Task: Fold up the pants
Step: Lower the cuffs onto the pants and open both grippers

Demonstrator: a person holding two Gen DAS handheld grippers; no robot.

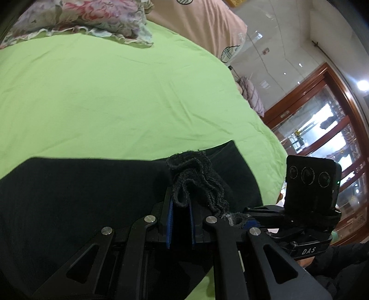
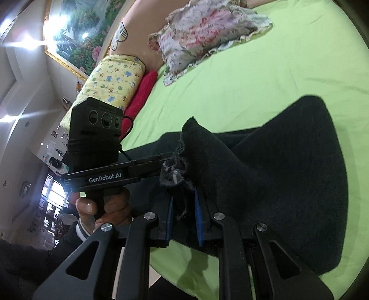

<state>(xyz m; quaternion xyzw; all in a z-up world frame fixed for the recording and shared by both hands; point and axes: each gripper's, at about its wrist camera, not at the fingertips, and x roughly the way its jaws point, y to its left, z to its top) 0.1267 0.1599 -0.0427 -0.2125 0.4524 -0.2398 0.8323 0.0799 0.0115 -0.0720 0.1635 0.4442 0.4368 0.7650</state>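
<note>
Black pants (image 1: 76,191) lie on a green bed sheet (image 1: 110,97). My left gripper (image 1: 181,210) is shut on a bunched, frayed end of the pants (image 1: 193,177), held a little above the bed. My right gripper (image 2: 184,205) is shut on another frayed end of the pants (image 2: 198,147), with the rest of the black cloth (image 2: 288,175) spreading to the right over the sheet (image 2: 253,76). The two grippers are close together: the right one shows in the left wrist view (image 1: 249,219), the left one in the right wrist view (image 2: 161,161).
A floral pillow (image 1: 87,18) and a pink pillow (image 1: 203,20) lie at the head of the bed. A yellow patterned roll (image 2: 110,80) and a red cloth (image 2: 143,92) sit by the bed's edge. A wood-framed glass cabinet (image 1: 327,129) stands beyond the bed.
</note>
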